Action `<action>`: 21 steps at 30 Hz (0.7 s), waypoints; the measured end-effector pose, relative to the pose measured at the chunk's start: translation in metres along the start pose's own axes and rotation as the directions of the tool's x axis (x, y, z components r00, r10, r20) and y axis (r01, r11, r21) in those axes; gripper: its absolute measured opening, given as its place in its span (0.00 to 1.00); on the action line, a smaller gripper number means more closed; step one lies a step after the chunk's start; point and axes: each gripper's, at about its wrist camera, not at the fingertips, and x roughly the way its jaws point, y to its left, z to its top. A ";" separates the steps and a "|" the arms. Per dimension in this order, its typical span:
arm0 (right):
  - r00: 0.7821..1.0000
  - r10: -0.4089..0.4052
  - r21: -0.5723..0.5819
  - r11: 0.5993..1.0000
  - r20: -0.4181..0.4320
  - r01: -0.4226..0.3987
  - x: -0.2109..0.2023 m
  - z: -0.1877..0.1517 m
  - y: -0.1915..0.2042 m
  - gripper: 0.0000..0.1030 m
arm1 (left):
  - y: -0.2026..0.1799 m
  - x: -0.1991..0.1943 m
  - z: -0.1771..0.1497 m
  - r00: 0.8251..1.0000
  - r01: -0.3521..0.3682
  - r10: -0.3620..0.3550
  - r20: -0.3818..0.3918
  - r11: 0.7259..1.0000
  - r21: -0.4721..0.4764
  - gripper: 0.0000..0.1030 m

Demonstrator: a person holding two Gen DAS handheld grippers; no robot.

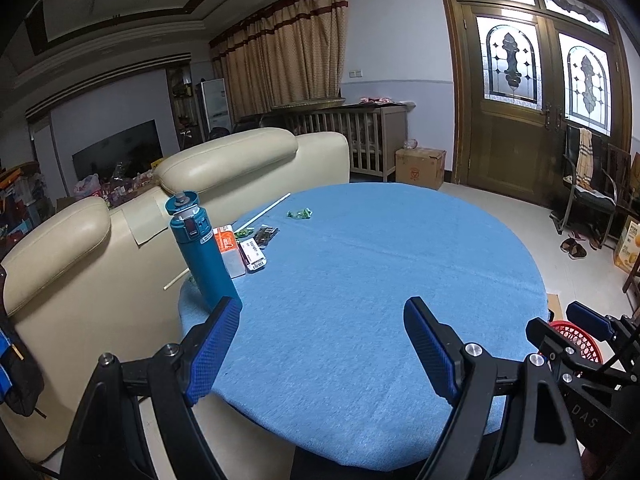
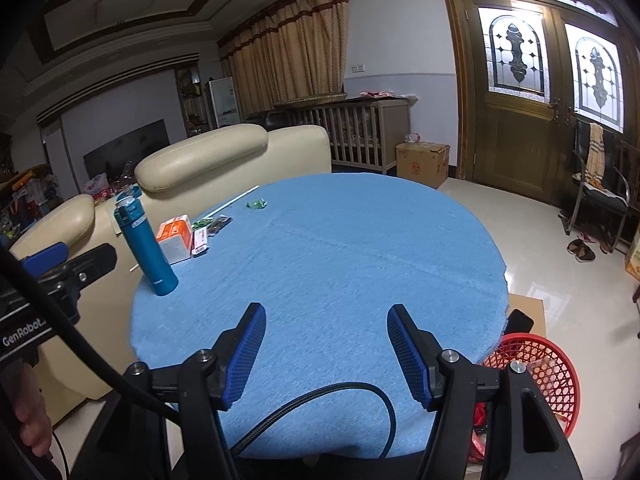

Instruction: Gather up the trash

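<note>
Your left gripper (image 1: 316,344) and right gripper (image 2: 326,354) hover with jaws apart, empty. The crumpled green wrapper (image 1: 300,213) lies far left on the blue round table (image 1: 380,264), beyond the teal flask (image 1: 202,248).

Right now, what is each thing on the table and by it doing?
left gripper: open, empty
right gripper: open, empty
blue bottle: upright, lid flipped open
orange box: lying beside the bottle
green wrapper: crumpled on the cloth
white stick: lying flat, poking past the edge
red basket: on the floor
</note>
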 end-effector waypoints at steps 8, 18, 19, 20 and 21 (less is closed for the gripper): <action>1.000 0.001 0.007 1.000 -0.004 0.000 0.001 -0.002 -0.003 0.65 | 0.001 0.002 -0.002 1.000 -0.005 0.005 -0.006 1.000 -0.001 0.82; 1.000 0.004 0.011 1.000 -0.014 -0.003 0.004 -0.003 -0.004 0.65 | 0.000 0.004 -0.004 1.000 -0.004 0.004 -0.014 1.000 0.004 0.82; 1.000 0.004 0.012 1.000 -0.014 -0.003 0.004 -0.004 -0.005 0.65 | 0.000 0.004 -0.004 1.000 -0.003 0.003 -0.015 1.000 0.003 0.82; 1.000 0.004 0.012 1.000 -0.015 -0.004 0.004 -0.004 -0.005 0.65 | 0.000 0.004 -0.005 1.000 -0.004 0.004 -0.015 1.000 0.002 0.82; 1.000 0.003 0.012 1.000 -0.014 -0.003 0.004 -0.004 -0.005 0.65 | 0.001 0.005 -0.005 1.000 -0.005 0.005 -0.016 1.000 0.001 0.82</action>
